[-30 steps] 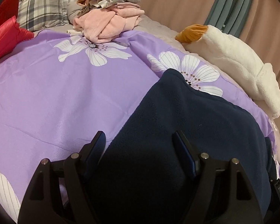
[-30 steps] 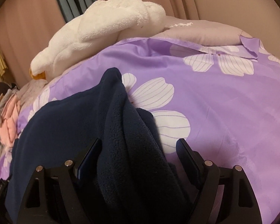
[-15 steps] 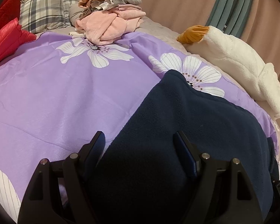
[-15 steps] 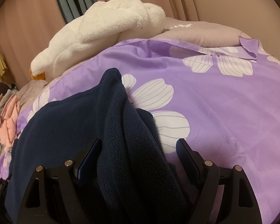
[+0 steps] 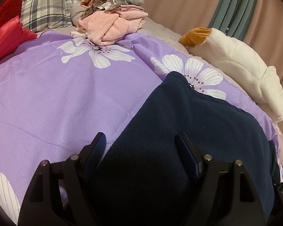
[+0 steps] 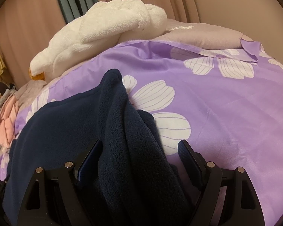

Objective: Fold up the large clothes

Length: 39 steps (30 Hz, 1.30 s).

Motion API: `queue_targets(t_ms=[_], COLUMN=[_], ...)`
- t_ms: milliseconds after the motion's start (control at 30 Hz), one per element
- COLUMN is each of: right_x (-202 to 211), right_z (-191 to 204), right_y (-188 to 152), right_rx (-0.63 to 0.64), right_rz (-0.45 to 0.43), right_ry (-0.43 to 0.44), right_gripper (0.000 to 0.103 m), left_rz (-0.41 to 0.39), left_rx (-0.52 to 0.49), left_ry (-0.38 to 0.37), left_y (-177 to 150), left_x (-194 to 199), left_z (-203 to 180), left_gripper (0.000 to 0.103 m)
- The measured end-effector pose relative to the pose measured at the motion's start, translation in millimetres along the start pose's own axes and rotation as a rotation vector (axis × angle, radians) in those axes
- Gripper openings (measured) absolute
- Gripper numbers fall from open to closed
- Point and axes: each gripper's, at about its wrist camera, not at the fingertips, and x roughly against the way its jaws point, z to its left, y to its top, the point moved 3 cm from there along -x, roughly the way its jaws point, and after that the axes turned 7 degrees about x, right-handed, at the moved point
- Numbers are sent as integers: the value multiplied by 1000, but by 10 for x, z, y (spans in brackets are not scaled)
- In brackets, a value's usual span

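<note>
A navy fleece garment (image 5: 198, 122) lies spread on a purple flowered bedspread (image 5: 66, 94). My left gripper (image 5: 140, 137) is open low over the garment's near left edge. One finger sits over the bedspread beside the edge, the other over the fleece. In the right wrist view the same fleece (image 6: 66, 122) rises in a bunched ridge that runs between the open jaws of my right gripper (image 6: 140, 143). The left pad lies against the ridge, while the right fingertip (image 6: 184, 148) stands apart over the bedspread (image 6: 226, 103).
A white plush goose (image 5: 235, 62) (image 6: 113, 24) lies along the far edge by the curtain. A pile of pink and grey clothes (image 5: 111, 24), a plaid pillow (image 5: 43, 9) and a red jacket (image 5: 3, 37) sit at the far left.
</note>
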Motion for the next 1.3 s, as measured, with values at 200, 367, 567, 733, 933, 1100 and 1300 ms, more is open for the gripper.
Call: queue_targets(t_ms=[200, 367, 567, 733, 933, 1100, 1300], right_x=[2, 3, 6, 7, 6, 3, -6], right_z=[-3, -5, -4, -8, -4, -11, -17], right_y=[1, 1, 2, 4, 1, 3, 6], right_rx=[-2, -1, -1, -3, -5, -5, -5], right_rz=[-1, -1, -1, -3, -2, -4, -5], right_ry=[3, 4, 5, 7, 10, 9, 13], right_gripper=[82, 82, 82, 82, 82, 82, 82], left_rz=[1, 0, -1, -1, -1, -2, -2], left_rx=[5, 5, 15, 18, 28, 29, 29], left_ry=[-3, -3, -10, -13, -18, -18, -18], left_y=[5, 9, 12, 9, 16, 11, 7], left_x=[-6, -6, -6, -3, -8, -10, -6], left_z=[7, 6, 10, 15, 32, 34, 36], left_gripper=[78, 78, 78, 78, 78, 78, 78])
